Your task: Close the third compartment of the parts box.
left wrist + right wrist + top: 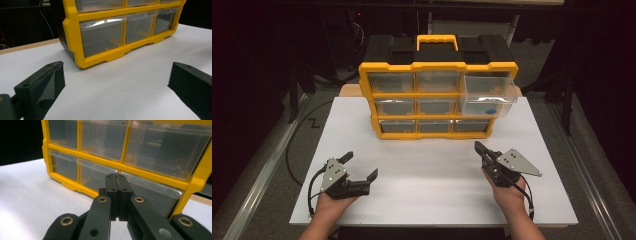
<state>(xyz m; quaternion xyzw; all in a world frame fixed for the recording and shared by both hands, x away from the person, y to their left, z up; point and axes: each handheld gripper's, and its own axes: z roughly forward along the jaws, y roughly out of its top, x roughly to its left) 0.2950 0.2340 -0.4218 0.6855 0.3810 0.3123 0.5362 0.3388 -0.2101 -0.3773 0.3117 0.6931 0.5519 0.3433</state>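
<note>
A yellow-framed organizer [438, 66] with a black body and several clear drawers stands upright at the back of the white board [432, 170]. One clear drawer [488, 97] in its right column sticks out toward me, with a small blue item [492, 106] inside. My left gripper [361, 165] rests low on the board at the front left, its jaws wide open and nothing between them. In the left gripper view, that gripper [117, 66] faces the organizer's bottom row [125, 32]. My right gripper [477, 145] sits at the front right, shut and empty. The right gripper view has that gripper [117, 176] pointing at the lower drawers [100, 173].
The board lies on a darker table with a metal rail [262, 175] along its left side. A black cable [294, 145] loops off the board's left edge. Open white surface lies between the two grippers and in front of the organizer.
</note>
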